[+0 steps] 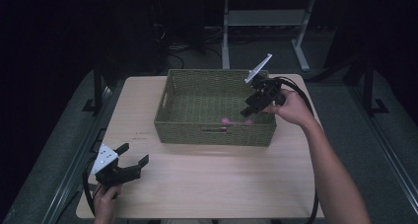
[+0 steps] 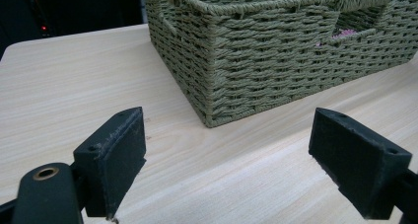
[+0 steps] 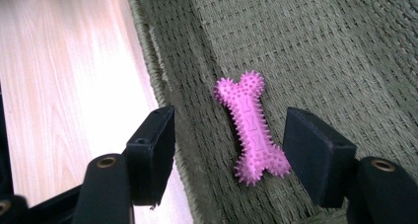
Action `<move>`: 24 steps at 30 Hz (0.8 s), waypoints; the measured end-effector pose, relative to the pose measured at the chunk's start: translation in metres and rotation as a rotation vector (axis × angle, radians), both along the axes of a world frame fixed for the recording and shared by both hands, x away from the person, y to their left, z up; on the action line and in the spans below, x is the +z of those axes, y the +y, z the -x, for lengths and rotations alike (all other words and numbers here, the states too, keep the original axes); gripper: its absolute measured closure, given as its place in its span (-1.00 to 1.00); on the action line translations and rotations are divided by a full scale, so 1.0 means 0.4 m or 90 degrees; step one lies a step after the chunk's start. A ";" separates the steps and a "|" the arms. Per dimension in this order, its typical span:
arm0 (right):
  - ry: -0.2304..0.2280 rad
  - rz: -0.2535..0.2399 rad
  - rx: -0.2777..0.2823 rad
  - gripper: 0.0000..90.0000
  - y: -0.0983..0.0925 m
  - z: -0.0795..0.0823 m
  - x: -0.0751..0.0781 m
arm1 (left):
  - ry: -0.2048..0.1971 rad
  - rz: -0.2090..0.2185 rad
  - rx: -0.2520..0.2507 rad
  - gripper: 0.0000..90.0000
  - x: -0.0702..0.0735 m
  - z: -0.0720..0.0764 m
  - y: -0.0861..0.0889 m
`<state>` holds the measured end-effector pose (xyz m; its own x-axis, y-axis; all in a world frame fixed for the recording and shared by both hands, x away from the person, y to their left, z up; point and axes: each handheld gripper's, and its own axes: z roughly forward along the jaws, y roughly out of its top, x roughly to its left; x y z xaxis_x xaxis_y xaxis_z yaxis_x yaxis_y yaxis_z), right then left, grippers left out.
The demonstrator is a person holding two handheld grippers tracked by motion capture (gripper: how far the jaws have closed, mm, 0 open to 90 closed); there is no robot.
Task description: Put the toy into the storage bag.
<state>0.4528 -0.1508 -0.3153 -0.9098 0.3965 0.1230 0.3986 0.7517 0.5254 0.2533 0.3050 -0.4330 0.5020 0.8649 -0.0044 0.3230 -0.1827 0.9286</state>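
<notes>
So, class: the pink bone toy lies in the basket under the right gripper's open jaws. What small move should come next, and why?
Probably lift the right gripper clear of the basket. Its jaws stand open, apart from the pink bone toy, which lies loose on the woven floor, so the drop looks done.

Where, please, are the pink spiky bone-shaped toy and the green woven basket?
pink spiky bone-shaped toy (image 3: 251,129): right gripper view, middle of its shaft.
green woven basket (image 1: 212,134): high view, its near wall.

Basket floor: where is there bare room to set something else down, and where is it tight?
Most of the basket floor is bare, from the left handle wall across the middle and back. It is crowded at the front right, where the pink bone toy lies by the near wall under the open right gripper.
</notes>
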 end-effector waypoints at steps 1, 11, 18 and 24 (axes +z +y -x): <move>0.000 0.000 -0.001 -0.20 -0.001 0.003 0.002 | 0.000 0.000 0.000 -0.69 0.000 0.000 0.000; -0.013 -0.012 -0.010 -0.27 -0.021 0.038 0.022 | 0.000 0.000 -0.001 -0.69 0.000 0.000 -0.002; -0.015 -0.012 -0.015 -0.30 -0.036 0.054 0.017 | 0.001 -0.002 -0.001 -0.69 0.000 0.001 -0.004; -0.018 -0.015 -0.016 -0.32 -0.050 0.074 0.016 | 0.001 -0.003 -0.001 -0.69 0.000 0.001 -0.004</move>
<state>0.4230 -0.1708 -0.3088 -0.9030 0.4160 0.1074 0.4017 0.7287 0.5546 0.2529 0.3036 -0.4330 0.5030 0.8643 -0.0016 0.3240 -0.1869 0.9274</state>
